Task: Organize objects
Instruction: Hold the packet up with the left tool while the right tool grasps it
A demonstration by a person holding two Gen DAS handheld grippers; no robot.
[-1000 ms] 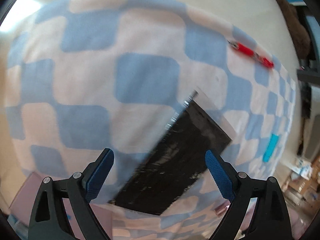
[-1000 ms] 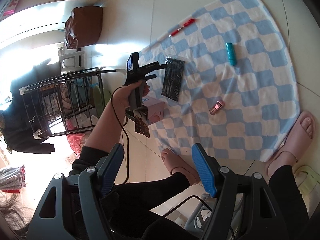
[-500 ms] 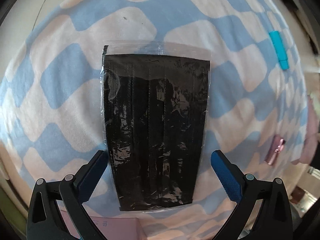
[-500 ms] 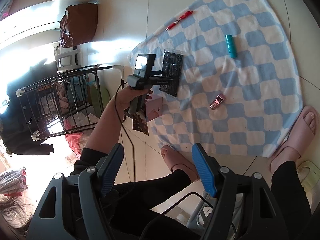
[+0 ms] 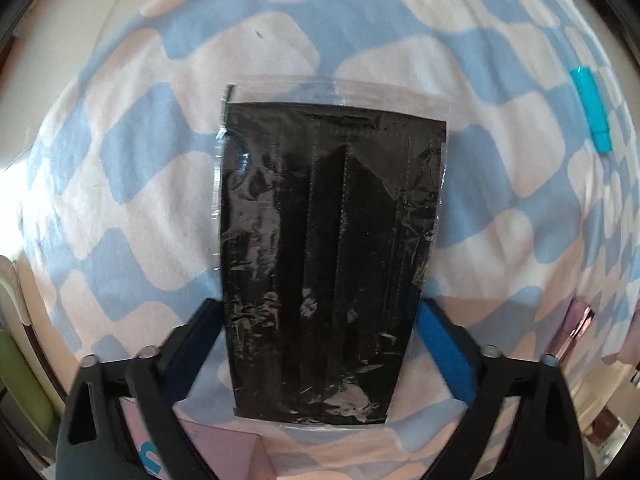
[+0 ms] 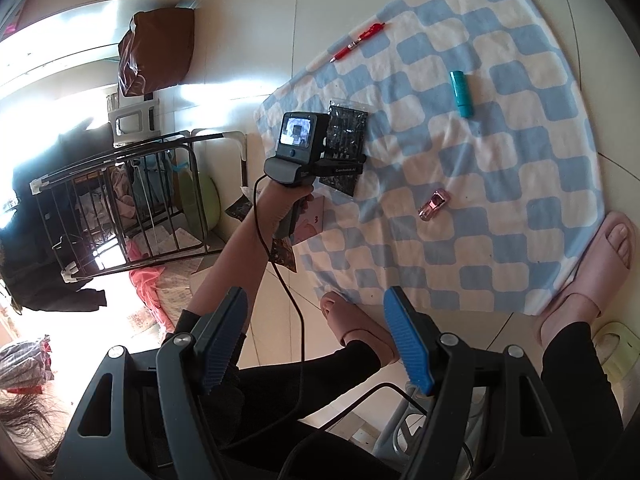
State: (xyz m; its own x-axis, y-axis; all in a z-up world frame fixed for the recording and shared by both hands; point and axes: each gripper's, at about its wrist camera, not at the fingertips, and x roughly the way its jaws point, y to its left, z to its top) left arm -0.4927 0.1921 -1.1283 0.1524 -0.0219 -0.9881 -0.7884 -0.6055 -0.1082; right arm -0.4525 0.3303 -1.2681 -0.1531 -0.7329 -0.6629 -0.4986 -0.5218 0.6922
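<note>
Between left gripper [image 5: 318,322] closing jaws: clear bag [image 5: 332,240] holding black mask; right gripper [image 6: 314,340] released, empty.

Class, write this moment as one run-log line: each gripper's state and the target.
left gripper: closing astride bagged black mask, not gripping | right gripper: open, empty | blanket: teal tube, red pen

The blue-and-white checked cloth [image 6: 500,152] on the floor lies mostly bare, with wide lanes between the teal tube [image 6: 461,94], the pink toy car [image 6: 434,205] and the red pen [image 6: 358,42]. The left claw [image 5: 318,320], closing, straddles the bagged black mask [image 5: 328,248]; a pink box [image 5: 224,456] crowds its near side. Left of the cloth, a black wire rack [image 6: 120,204] blocks passage. Two slippered feet [image 6: 592,256] hem the near edge.
</note>
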